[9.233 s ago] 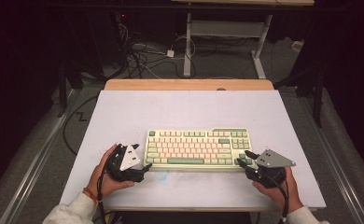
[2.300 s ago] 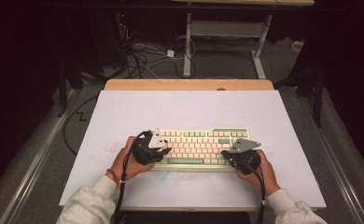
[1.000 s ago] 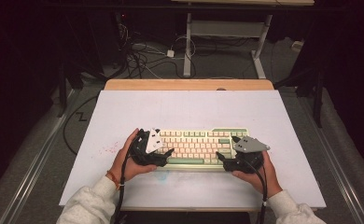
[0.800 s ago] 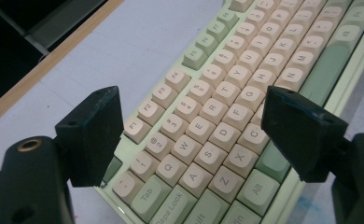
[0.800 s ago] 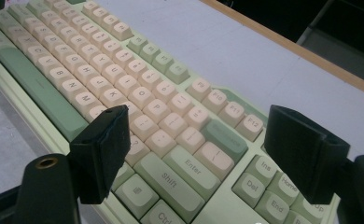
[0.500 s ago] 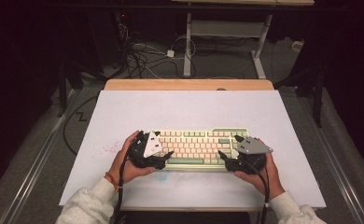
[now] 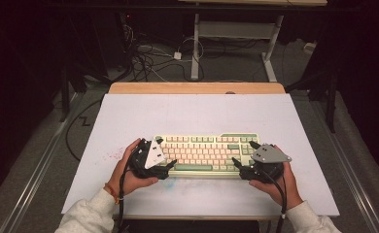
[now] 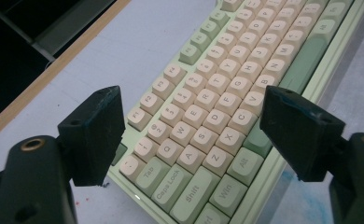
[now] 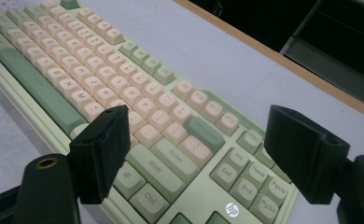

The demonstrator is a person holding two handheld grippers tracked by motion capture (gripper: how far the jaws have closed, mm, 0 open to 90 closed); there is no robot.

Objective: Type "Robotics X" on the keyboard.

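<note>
A pale green keyboard with cream and green keys lies near the front middle of the table. My left gripper is open at its left end. In the left gripper view, the jaws of the left gripper straddle the keyboard from back edge to front edge, around the Tab and Alt keys. My right gripper is open at the right end. In the right gripper view, the right gripper spans the keyboard near the Shift, Enter and navigation keys. Nothing is clamped.
A pale sheet covers the table, with a wooden strip along the far edge. Red specks mark the sheet left of the keyboard. Cables and a desk frame lie on the floor beyond.
Both hands have drawn their grippers slightly outward, from over the keys toward the keyboard's two ends. The keyboard itself has stayed where it was.
</note>
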